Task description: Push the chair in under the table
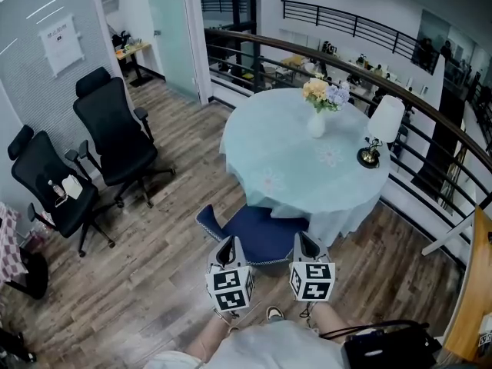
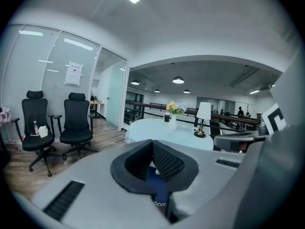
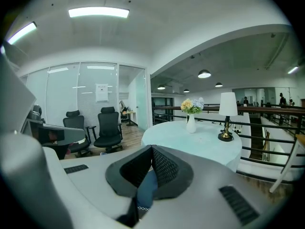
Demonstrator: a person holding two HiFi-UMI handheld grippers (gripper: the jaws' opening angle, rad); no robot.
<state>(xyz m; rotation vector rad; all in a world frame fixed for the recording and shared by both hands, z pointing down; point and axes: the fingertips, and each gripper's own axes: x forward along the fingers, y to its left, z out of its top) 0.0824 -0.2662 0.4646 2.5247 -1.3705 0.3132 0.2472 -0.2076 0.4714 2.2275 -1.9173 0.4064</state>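
Note:
A blue upholstered chair [image 1: 257, 233] stands at the near side of the round table [image 1: 284, 160], which wears a pale blue cloth; the chair's front sits under the cloth's hem. Both grippers hover side by side just above the chair's near edge. In the head view my left gripper [image 1: 227, 243] is over the chair's left rear corner and my right gripper [image 1: 306, 238] over its right rear. In the left gripper view the left gripper [image 2: 152, 144] has its jaws together, with only blue chair fabric [image 2: 159, 187] showing below. In the right gripper view the right gripper [image 3: 152, 149] looks the same, jaws meeting.
A white vase of flowers [image 1: 317, 118] and a table lamp [image 1: 380, 129] stand on the table. Two black office chairs [image 1: 115, 141] [image 1: 50, 183] are at the left by the wall. A curved railing [image 1: 430, 106] runs behind the table. The floor is wood.

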